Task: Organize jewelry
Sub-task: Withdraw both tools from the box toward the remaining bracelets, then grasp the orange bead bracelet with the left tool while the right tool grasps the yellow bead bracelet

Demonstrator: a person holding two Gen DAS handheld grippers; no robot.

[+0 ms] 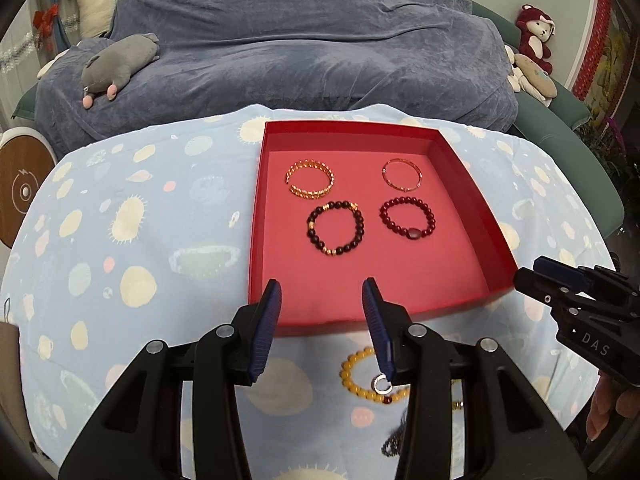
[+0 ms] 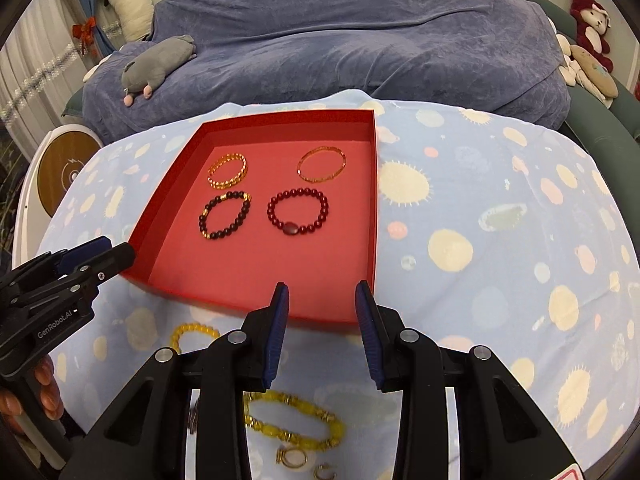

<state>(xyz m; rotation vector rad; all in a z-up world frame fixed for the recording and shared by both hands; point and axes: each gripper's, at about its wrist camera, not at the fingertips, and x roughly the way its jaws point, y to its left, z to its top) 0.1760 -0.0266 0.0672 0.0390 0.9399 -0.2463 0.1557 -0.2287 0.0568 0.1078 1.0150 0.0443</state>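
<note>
A red tray [image 1: 472,204] [image 2: 374,200] on the table holds a gold bead bracelet [image 1: 310,180] [image 2: 227,171], a thin gold bangle [image 1: 402,174] [image 2: 322,165], a dark bead bracelet [image 1: 335,228] [image 2: 225,215] and a red bead bracelet [image 1: 407,218] [image 2: 298,212]. My left gripper [image 1: 322,292] is open and empty over the tray's near edge. My right gripper [image 2: 322,294] is open and empty, also at the near edge. On the cloth before the tray lie an amber bead bracelet [image 1: 354,380] [image 2: 192,330], a yellow bracelet [image 2: 296,420], rings [image 2: 294,458] and a dark chain [image 1: 394,440].
The table wears a light blue spotted cloth [image 1: 132,240] [image 2: 500,240]. Behind it is a sofa under a blue-grey cover [image 1: 300,52] with a grey plush toy [image 1: 116,68]. A round wooden-topped object [image 1: 20,188] stands at the left.
</note>
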